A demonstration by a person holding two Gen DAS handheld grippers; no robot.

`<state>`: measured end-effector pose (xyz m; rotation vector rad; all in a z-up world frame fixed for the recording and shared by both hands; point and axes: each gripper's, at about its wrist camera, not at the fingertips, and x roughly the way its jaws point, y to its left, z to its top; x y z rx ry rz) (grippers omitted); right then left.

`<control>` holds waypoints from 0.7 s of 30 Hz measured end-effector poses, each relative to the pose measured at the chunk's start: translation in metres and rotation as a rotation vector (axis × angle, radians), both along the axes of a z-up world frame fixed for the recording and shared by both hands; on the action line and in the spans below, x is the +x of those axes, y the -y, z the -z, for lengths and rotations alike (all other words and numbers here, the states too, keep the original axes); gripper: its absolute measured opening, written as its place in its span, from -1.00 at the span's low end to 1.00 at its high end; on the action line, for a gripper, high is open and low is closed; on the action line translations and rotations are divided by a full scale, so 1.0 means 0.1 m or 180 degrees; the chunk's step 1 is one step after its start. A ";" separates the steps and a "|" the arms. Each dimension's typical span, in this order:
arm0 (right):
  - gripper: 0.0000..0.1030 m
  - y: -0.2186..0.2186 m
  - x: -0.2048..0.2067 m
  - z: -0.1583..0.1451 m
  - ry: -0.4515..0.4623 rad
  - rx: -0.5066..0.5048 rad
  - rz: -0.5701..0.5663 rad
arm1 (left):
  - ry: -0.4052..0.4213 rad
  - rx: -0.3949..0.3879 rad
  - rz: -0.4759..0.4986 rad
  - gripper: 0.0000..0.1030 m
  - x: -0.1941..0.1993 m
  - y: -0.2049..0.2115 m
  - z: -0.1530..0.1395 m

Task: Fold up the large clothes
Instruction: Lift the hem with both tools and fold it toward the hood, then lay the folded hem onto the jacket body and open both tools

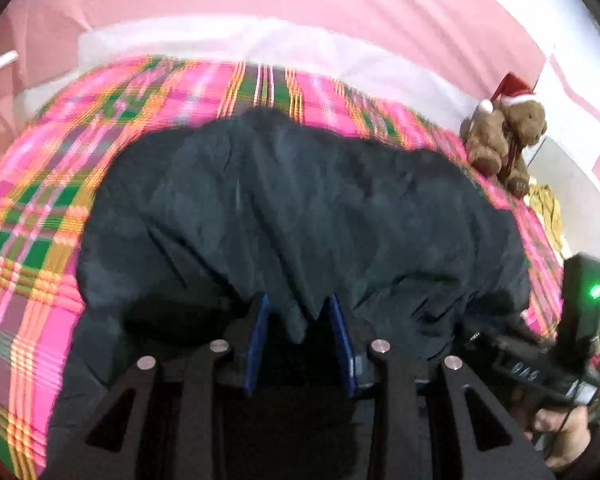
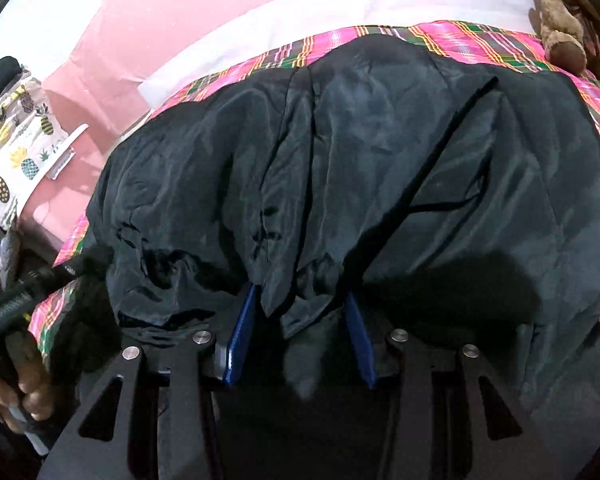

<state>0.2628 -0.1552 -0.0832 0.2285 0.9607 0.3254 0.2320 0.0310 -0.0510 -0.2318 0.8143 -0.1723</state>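
A large black jacket (image 1: 300, 200) lies spread on a pink plaid bed cover (image 1: 40, 200); it also fills the right wrist view (image 2: 380, 160). My left gripper (image 1: 300, 312) has its blue-padded fingers (image 1: 260, 328) apart with a fold of the jacket's near edge hanging between them. My right gripper (image 2: 300, 312) stands the same way, fingers (image 2: 240, 332) apart with a bunch of the black fabric between them. The fingertips are partly hidden under the cloth. The other gripper and the hand that holds it show at the right edge of the left wrist view (image 1: 572, 340).
A brown teddy bear (image 1: 504, 136) in a Santa hat sits at the bed's far right corner. A white sheet (image 1: 260, 40) and pink wall lie beyond the bed. A pineapple-print cloth (image 2: 16, 152) hangs at the left.
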 end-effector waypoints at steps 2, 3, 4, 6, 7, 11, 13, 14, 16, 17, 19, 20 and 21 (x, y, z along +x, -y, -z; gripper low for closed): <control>-0.12 0.01 0.00 -0.01 -0.0013 -0.0004 -0.0009 | 0.0155 -0.0001 -0.0015 -0.34 0.03 0.01 -0.16; -0.12 0.00 -0.01 -0.01 -0.0012 -0.0019 -0.0011 | 0.0215 0.0018 -0.0027 -0.34 0.08 0.02 -0.21; -0.12 -0.01 -0.02 -0.02 -0.0006 -0.0037 -0.0015 | 0.0255 0.0051 -0.0052 -0.33 0.15 0.03 -0.25; -0.12 -0.02 -0.04 -0.04 0.0009 -0.0076 -0.0041 | 0.0266 0.0154 -0.0086 -0.33 0.34 0.02 -0.22; -0.12 -0.03 -0.06 -0.05 0.0018 -0.0084 -0.0054 | 0.0194 0.0251 -0.0143 -0.33 0.44 0.01 -0.13; -0.12 0.00 -0.10 -0.12 0.0064 -0.0056 -0.0115 | 0.0051 0.0301 -0.0164 -0.30 0.56 -0.09 0.32; -0.12 0.02 -0.13 -0.12 0.0078 -0.0048 -0.0136 | 0.0090 0.0324 -0.0173 -0.30 0.55 -0.08 0.36; -0.12 0.01 -0.13 -0.12 0.0084 -0.0056 -0.0141 | 0.0098 0.0328 -0.0176 -0.30 0.55 -0.08 0.36; -0.12 0.01 -0.15 -0.15 0.0101 -0.0100 -0.0148 | 0.0101 0.0311 -0.0170 -0.30 0.54 -0.09 0.36; -0.12 0.01 -0.18 -0.23 0.0148 -0.0143 -0.0149 | 0.0093 0.0292 -0.0162 -0.30 0.54 -0.08 0.34; -0.12 0.02 -0.22 -0.46 0.0388 -0.0208 -0.0153 | 0.0073 0.0260 -0.0140 -0.31 0.54 -0.09 0.31; -0.12 0.04 -0.22 -0.62 0.0567 -0.0279 -0.0118 | 0.0065 0.0256 -0.0123 -0.31 0.55 -0.10 0.29; -0.12 0.07 -0.20 -0.73 0.0675 -0.0318 -0.0085 | 0.0061 0.0269 -0.0111 -0.31 0.55 -0.11 0.29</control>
